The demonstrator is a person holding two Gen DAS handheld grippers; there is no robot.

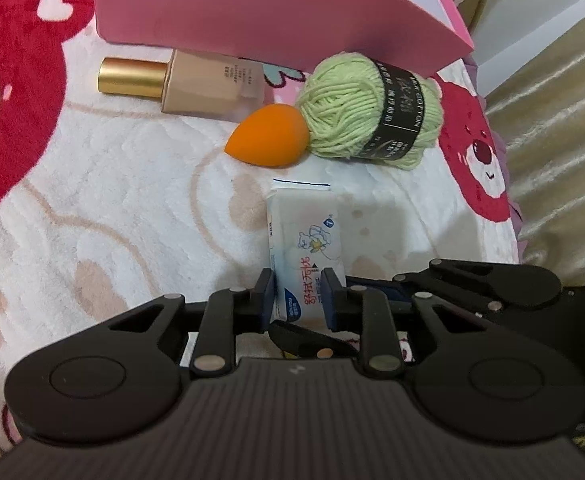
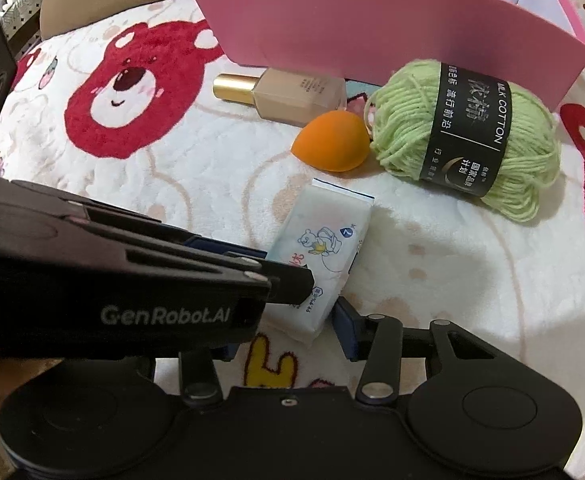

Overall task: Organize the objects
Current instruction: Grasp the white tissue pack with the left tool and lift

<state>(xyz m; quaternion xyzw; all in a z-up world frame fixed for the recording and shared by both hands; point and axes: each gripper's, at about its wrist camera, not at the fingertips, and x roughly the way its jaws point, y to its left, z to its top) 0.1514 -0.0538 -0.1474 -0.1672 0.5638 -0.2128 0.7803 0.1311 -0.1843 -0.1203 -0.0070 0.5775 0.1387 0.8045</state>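
Left gripper [image 1: 298, 294] is clamped on the near end of the tissue pack [image 1: 306, 240], whose long axis runs toward twelve o'clock; pink box [image 1: 252, 4] beyond. Right gripper [image 2: 292, 340] gapes empty, just beside it.

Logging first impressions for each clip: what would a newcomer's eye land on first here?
Probably the pink box at the back of the bear-print blanket, with the green yarn ball and orange makeup sponge touching just in front. Nearer, the left claw is closed on a white tissue pack.
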